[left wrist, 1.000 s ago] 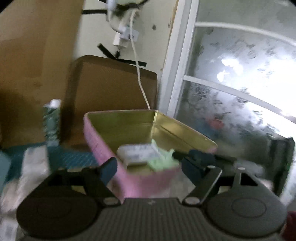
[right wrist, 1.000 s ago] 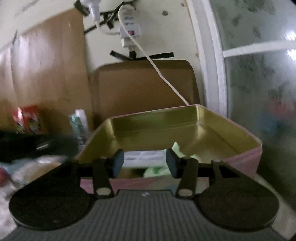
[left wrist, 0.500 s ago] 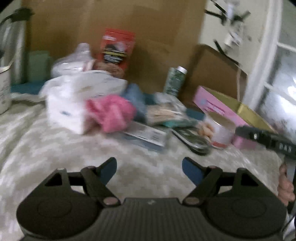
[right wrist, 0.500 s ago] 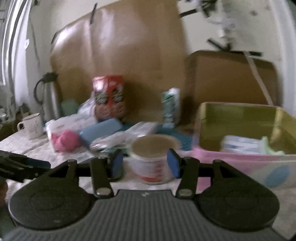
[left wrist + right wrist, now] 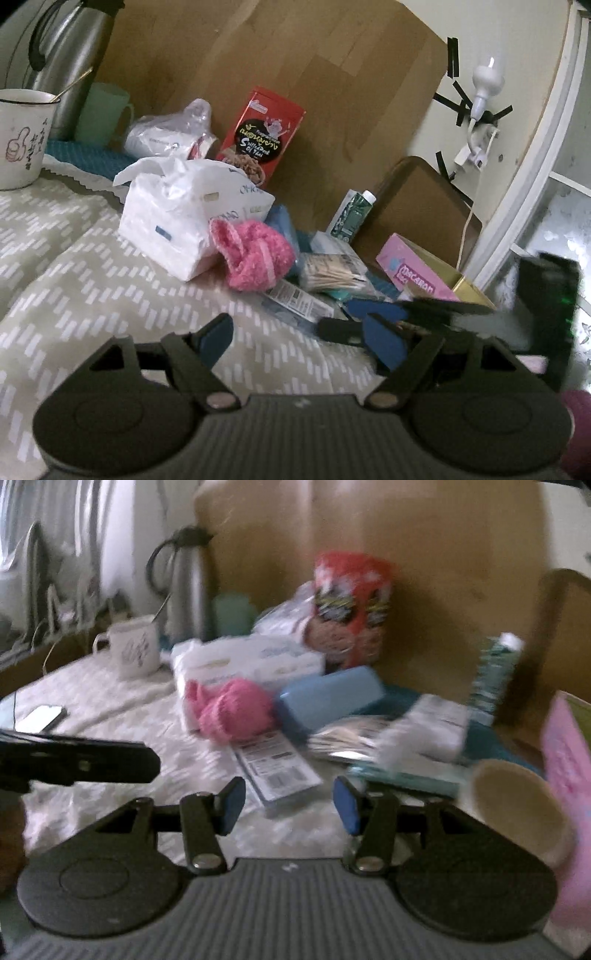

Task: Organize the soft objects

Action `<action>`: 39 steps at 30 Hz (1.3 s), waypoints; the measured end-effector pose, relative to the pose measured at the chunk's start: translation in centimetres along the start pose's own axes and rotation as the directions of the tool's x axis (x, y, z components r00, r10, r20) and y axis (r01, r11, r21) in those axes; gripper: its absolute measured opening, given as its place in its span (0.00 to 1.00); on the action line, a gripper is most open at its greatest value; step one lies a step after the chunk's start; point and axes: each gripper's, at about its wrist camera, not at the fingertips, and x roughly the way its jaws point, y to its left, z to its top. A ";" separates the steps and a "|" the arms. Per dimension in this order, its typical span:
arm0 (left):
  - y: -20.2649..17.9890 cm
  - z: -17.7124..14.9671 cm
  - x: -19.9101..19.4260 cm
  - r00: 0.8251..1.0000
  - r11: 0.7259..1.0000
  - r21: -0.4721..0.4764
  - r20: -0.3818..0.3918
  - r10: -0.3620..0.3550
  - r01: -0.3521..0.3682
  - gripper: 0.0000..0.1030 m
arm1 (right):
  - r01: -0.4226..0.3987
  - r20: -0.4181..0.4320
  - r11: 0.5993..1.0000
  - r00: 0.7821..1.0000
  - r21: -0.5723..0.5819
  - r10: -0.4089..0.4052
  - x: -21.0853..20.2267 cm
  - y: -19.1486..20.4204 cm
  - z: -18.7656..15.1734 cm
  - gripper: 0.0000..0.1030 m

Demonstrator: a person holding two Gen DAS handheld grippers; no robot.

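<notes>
A fluffy pink knit piece (image 5: 255,258) lies on the patterned cloth beside a white tissue pack (image 5: 173,225); it also shows in the right wrist view (image 5: 232,709). The pink tin box (image 5: 421,277) stands at the right, also at the right edge of the right wrist view (image 5: 565,746). My left gripper (image 5: 299,339) is open and empty, well short of the pink piece. My right gripper (image 5: 288,808) is open and empty, above a barcoded packet (image 5: 277,768). The right gripper's fingers (image 5: 380,317) reach in at the right of the left wrist view.
A red snack box (image 5: 262,136), a green-capped carton (image 5: 351,214), a blue case (image 5: 328,698), a toothpick bundle (image 5: 332,273), a round paper tub (image 5: 517,801), a white mug (image 5: 22,136), a steel flask (image 5: 188,583) and a phone (image 5: 40,718) crowd the table.
Both grippers have swung left, away from the pink tin toward the clutter in the middle of the table. Both stayed open and empty.
</notes>
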 end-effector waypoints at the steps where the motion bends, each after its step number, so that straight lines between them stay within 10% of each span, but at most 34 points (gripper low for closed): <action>1: 0.0 0.0 0.0 1.000 1.000 -0.002 0.000 -0.003 0.003 0.78 | -0.007 -0.016 1.000 1.000 -0.020 0.007 0.9 0.1 0.4 0.60; 12: 0.7 -0.1 0.4 0.999 0.998 -0.054 -0.032 -0.026 0.025 0.78 | 0.000 -0.052 0.999 0.999 -0.040 -0.003 -0.8 1.1 -1.4 0.62; 18: -0.1 -0.3 1.5 0.990 0.997 -0.030 -0.121 -0.078 0.075 0.76 | 0.005 -0.011 0.987 1.000 0.158 -0.003 -5.8 0.8 -4.6 0.62; 23: -3.2 -1.6 3.2 0.946 0.977 -0.061 -0.245 -0.213 0.204 0.64 | -0.032 0.052 0.957 0.998 0.289 0.018 -8.4 -0.3 -7.0 0.59; 25: -4.7 -2.0 4.6 0.923 0.968 -0.081 -0.293 -0.250 0.237 0.46 | -0.055 0.095 0.957 0.995 0.285 0.029 -9.5 -0.3 -7.2 0.38; 32: -7.3 -2.4 7.4 0.903 0.978 -0.082 -0.375 -0.209 0.192 0.39 | 0.009 0.071 0.980 0.997 0.200 -0.024 -10.3 -0.3 -8.1 0.36; 39: -8.4 -2.4 8.0 0.916 0.987 -0.052 -0.366 -0.162 0.154 0.35 | 0.053 0.026 0.970 0.998 0.237 -0.061 -10.6 -1.9 -9.5 0.69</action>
